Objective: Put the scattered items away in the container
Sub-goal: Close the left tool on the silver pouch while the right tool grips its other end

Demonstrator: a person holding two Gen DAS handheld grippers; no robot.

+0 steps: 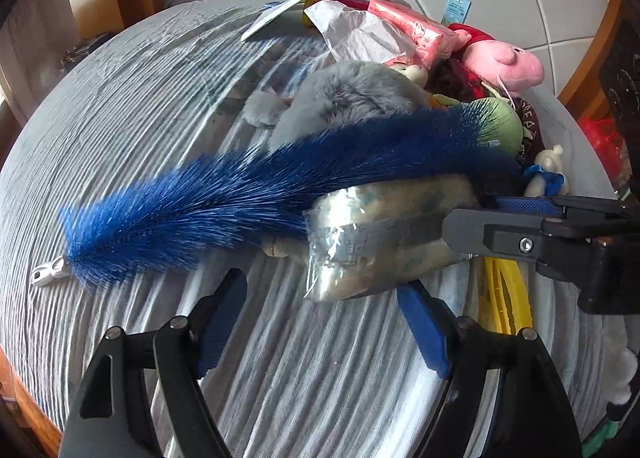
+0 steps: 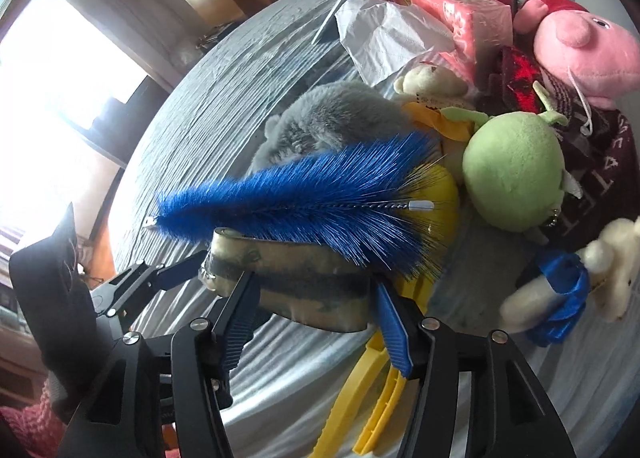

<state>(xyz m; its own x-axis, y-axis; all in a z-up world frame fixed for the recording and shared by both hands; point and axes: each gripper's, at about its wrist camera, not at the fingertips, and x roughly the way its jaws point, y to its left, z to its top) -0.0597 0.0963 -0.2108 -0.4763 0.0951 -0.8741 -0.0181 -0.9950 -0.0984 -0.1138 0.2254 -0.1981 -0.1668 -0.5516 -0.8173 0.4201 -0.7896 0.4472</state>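
Observation:
A plastic-wrapped beige and grey bundle [image 1: 380,234] lies on the striped cloth, and it also shows in the right wrist view [image 2: 312,282]. A long blue bristle brush [image 1: 248,190] lies across it, also seen in the right wrist view [image 2: 320,206]. My right gripper [image 2: 316,306] has its fingers around the bundle's near end, and it enters the left wrist view from the right [image 1: 472,218]. My left gripper [image 1: 324,322] is open just in front of the bundle, one fingertip [image 1: 416,298] touching its edge.
A pile of toys lies behind: a grey plush [image 1: 344,98], a pink pig plush [image 2: 580,46], a green plush head [image 2: 516,170], a white bear with a blue cloth [image 2: 568,290], a pink packet [image 2: 464,14] and a white bag [image 2: 388,34]. A yellow plastic piece [image 2: 372,406] lies near me.

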